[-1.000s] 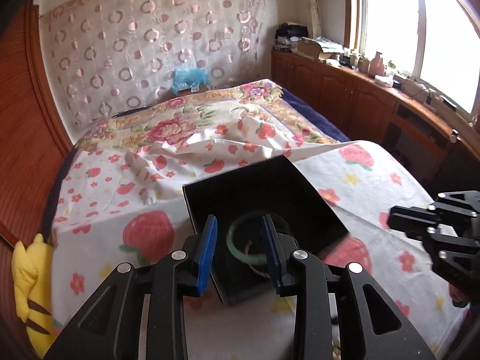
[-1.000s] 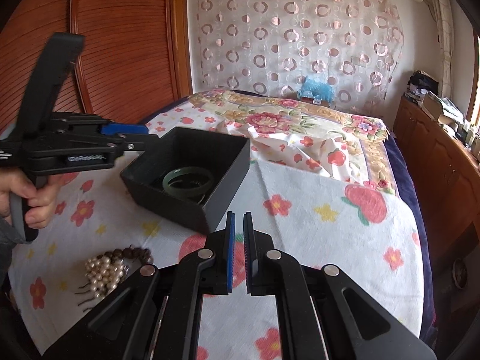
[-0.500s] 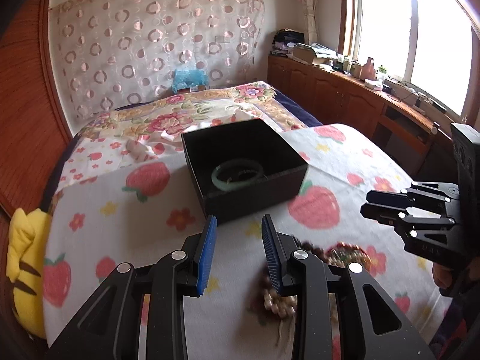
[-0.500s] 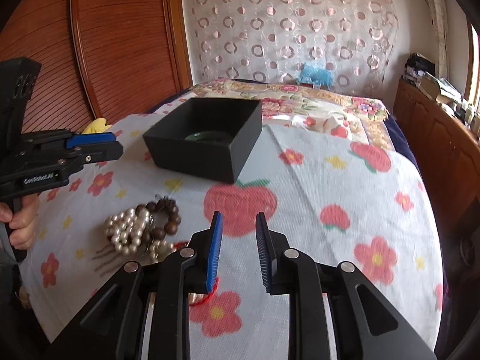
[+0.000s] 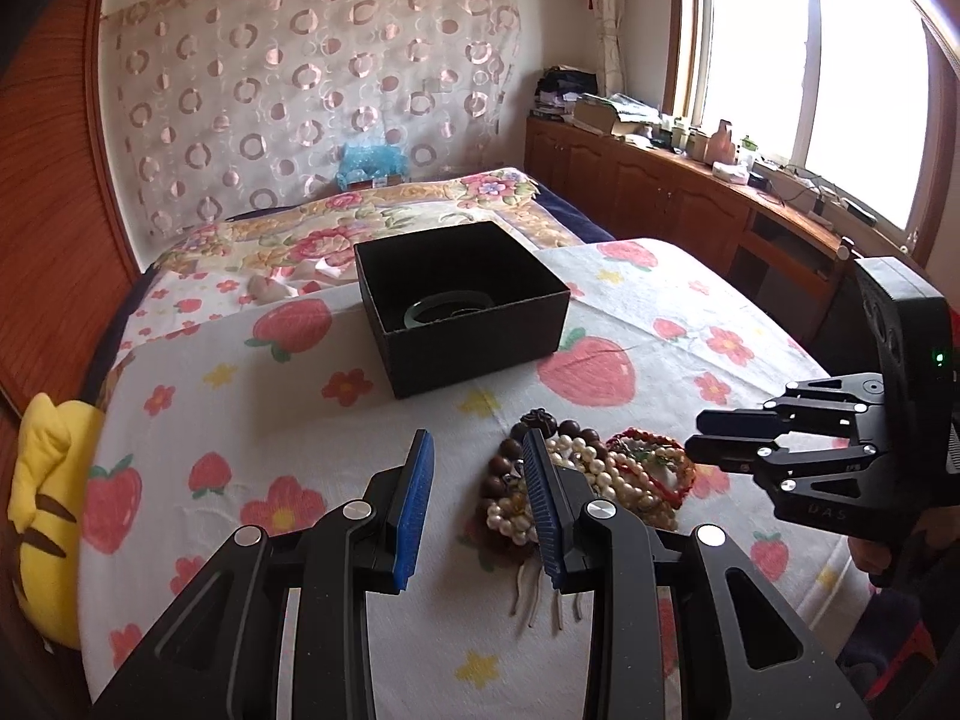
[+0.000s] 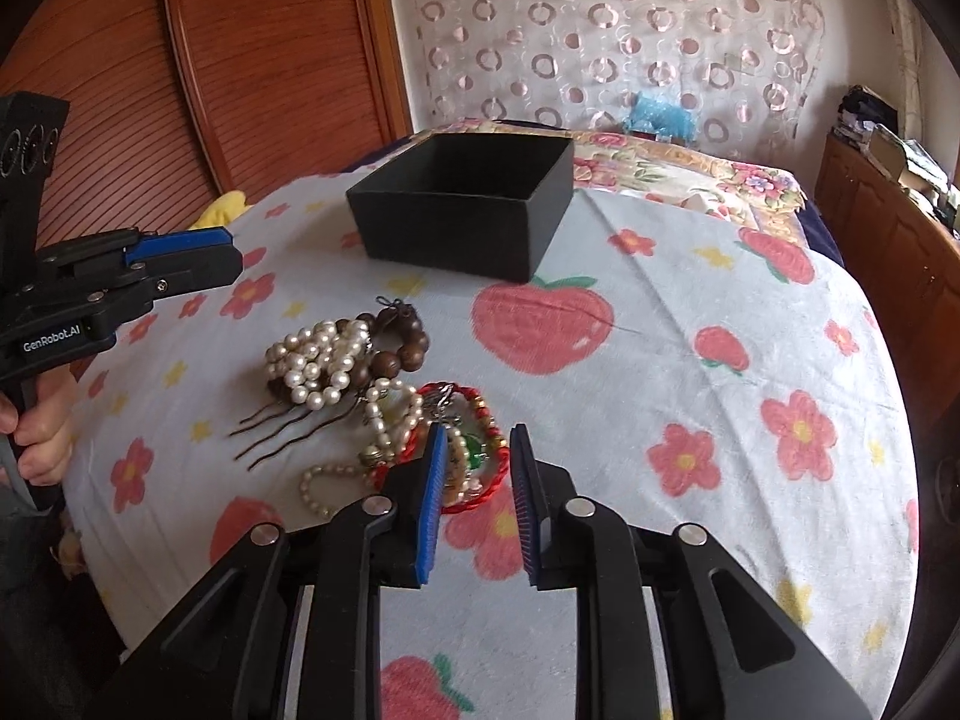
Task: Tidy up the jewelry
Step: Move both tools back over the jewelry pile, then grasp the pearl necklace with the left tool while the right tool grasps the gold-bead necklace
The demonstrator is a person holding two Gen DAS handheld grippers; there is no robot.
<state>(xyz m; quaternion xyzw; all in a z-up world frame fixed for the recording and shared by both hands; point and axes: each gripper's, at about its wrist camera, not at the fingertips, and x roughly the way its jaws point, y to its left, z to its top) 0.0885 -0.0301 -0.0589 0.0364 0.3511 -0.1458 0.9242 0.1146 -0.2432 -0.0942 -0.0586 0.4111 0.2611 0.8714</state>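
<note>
Left wrist view took in a bedroom where a bed (image 5: 660, 324), spread with a white cloth (image 6: 690, 372) printed with strawberries and flowers, stood before a sheer curtain (image 5: 300, 90) patterned with rings, a wooden cabinet (image 5: 660, 180) under a bright window (image 5: 840, 60), and a yellow plush toy (image 5: 42, 510) at the cloth's left edge. An open black box (image 5: 474, 324) sat on the cloth with a green bangle (image 5: 447, 307) lying inside it. Near the box's front lay a heap of jewelry (image 6: 372, 396): a white pearl strand (image 6: 312, 360), a dark wooden bead bracelet (image 6: 396, 348), a red braided bracelet (image 6: 486, 468) and thin dark hairpins (image 6: 276, 432), all tangled and touching one another. The left gripper (image 5: 477, 450) hung above the cloth, tilted downward, its blue pads (image 5: 414, 504) parted with nothing between them and the heap just beside its right finger. The right gripper (image 6: 477, 444) angled down over the red bracelet, its jaws narrowing but apart, nothing clamped between the pads. In the right wrist view a hand (image 6: 36, 432) gripped the left gripper's handle at the frame's edge.
</note>
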